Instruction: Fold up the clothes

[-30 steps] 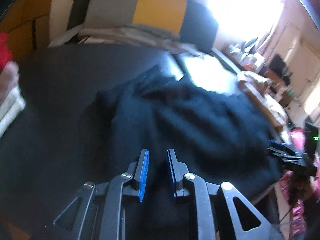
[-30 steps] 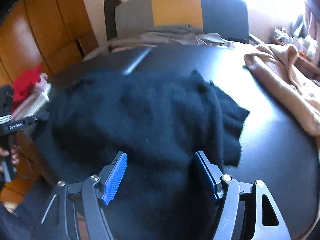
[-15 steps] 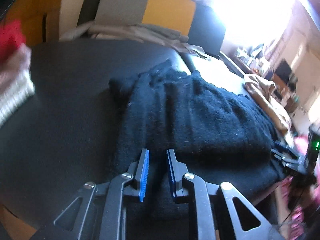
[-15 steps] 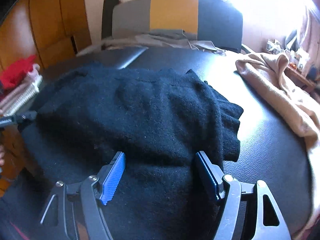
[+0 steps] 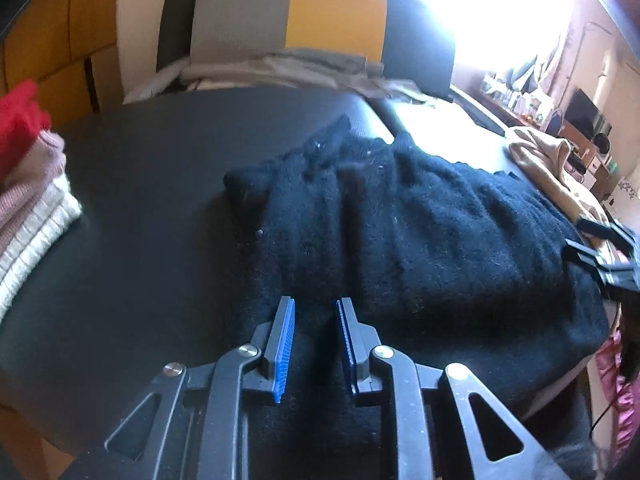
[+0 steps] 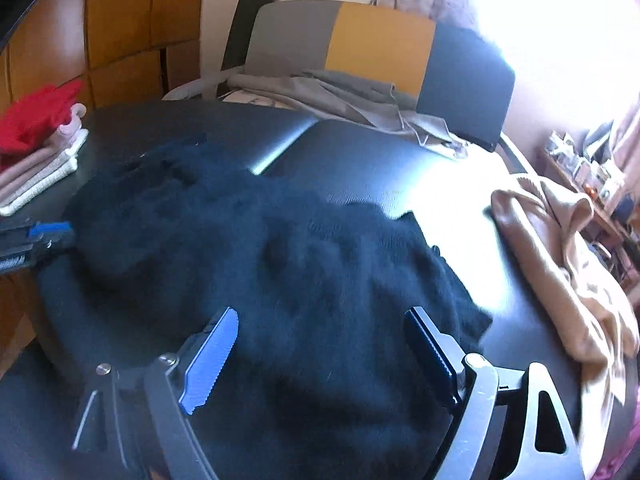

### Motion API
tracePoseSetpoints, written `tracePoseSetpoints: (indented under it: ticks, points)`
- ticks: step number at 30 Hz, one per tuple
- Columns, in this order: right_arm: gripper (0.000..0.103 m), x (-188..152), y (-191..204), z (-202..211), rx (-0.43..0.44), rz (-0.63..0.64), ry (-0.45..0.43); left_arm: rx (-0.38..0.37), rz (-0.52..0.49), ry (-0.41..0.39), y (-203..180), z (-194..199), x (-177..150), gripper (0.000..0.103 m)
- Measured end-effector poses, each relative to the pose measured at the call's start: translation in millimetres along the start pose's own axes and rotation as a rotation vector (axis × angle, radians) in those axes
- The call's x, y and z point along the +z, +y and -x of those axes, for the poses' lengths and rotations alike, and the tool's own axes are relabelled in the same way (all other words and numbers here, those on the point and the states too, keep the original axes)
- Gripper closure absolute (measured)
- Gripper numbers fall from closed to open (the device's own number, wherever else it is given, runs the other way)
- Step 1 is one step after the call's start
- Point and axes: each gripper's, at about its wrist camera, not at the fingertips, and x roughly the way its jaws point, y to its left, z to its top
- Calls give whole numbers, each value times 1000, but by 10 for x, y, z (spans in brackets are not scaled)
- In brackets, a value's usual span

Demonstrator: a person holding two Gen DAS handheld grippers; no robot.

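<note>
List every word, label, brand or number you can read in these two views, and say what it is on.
None can be read.
Left gripper, seen at the edge of the right wrist view: pale marks on its body, too small and blurred to read.
Shelf clutter by the window: too small and overexposed to read.
Black sweater, tan garment, folded stack and chair: no print or tag visible.

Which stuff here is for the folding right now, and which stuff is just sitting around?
For the folding:
- black sweater, spread on the black table
- left tongs, nearly closed
- right tongs, wide open

Just sitting around:
- tan garment
- folded stack with a red piece on top
- grey cloth by the chair
</note>
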Motion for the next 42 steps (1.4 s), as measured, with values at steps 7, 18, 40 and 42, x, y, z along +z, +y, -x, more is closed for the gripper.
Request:
tracePoseSetpoints:
  ticks: [7, 18, 40, 42]
  points:
    - [0, -117, -341, -477, 81, -164, 8, -7, 34, -11, 50, -52, 7, 82]
    - [0, -147, -360, -464, 92, -174, -22, -288, 298, 21, 870, 131, 171, 73]
    - [0, -150, -450, -497, 120, -203, -44, -534, 231, 225, 854, -900, 807, 85]
    - [0, -148, -460, -501, 123, -208, -44, -505, 248, 220, 842, -880, 830, 87]
